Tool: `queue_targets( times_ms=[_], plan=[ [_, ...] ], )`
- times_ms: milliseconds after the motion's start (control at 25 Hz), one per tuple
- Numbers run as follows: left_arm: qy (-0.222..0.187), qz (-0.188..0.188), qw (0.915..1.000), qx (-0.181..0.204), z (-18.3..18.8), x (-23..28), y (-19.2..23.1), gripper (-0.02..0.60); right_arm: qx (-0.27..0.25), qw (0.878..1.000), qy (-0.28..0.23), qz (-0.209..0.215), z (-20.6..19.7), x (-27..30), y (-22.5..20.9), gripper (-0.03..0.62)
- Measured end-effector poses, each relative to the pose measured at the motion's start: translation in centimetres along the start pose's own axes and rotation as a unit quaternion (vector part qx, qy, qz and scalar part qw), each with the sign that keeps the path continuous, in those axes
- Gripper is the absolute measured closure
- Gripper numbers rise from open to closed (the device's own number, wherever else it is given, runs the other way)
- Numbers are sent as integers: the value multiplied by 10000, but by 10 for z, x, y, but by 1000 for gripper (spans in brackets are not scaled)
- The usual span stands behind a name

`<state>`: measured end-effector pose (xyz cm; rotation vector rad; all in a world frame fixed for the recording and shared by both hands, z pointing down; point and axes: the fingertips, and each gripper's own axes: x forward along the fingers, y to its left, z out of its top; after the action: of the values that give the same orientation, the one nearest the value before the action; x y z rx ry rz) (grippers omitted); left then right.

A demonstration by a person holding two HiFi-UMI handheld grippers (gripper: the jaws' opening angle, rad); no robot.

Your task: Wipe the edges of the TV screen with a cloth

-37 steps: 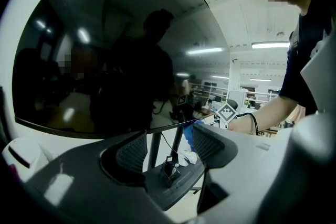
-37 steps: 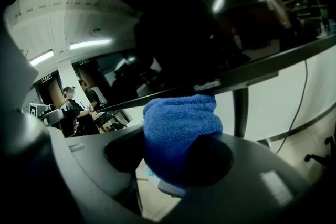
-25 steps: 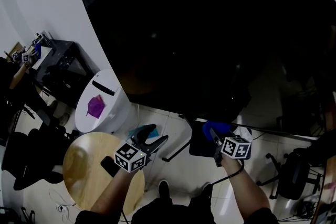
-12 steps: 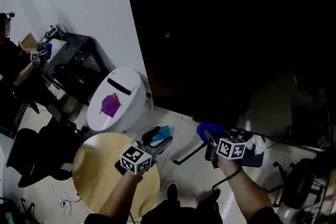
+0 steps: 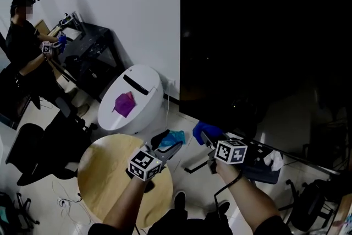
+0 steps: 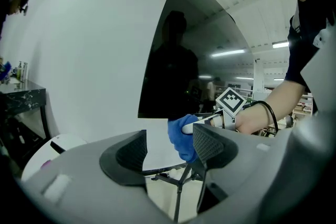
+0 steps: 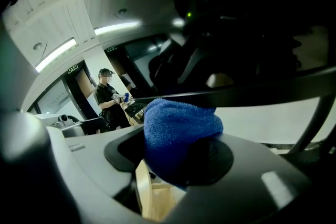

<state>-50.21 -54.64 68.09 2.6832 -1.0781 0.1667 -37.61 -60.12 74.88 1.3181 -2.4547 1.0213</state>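
Note:
The TV screen (image 5: 264,36) is a big black panel that fills the upper right of the head view. My right gripper (image 5: 204,137) is shut on a blue cloth (image 5: 203,131) just below the screen's lower left corner. In the right gripper view the blue cloth (image 7: 178,131) bulges out between the pads, with the TV's dark lower edge (image 7: 236,93) just beyond. My left gripper (image 5: 166,146) hangs open to the left, over a table's rim, with nothing in it. In the left gripper view its jaws (image 6: 170,147) stand apart, and the blue cloth (image 6: 182,136) shows farther off under the screen (image 6: 189,71).
A white rounded appliance (image 5: 135,97) with a purple patch stands by the wall left of the TV. A round wooden table (image 5: 110,181) is below my left arm. A teal rag (image 5: 176,136), the TV stand's legs (image 5: 193,163) and a dark case (image 5: 263,167) lie on the floor. A person (image 5: 25,36) works at a black desk, back left.
Both grippers have moved left along the TV's lower edge toward its lower left corner, and the head view has swung left with them. The blue cloth stays in the right gripper.

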Motion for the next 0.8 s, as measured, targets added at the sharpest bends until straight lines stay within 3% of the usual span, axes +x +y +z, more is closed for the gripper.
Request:
queue_targets(
  times_ms=[400, 800],
  plan=[
    [310, 95, 9980, 547, -17, 0, 13, 284, -125, 9988, 164, 441, 0, 61, 50, 372],
    [734, 403, 9900, 1136, -26, 6, 50, 244, -33, 9950, 354, 930, 1, 101, 95, 372]
  ],
)
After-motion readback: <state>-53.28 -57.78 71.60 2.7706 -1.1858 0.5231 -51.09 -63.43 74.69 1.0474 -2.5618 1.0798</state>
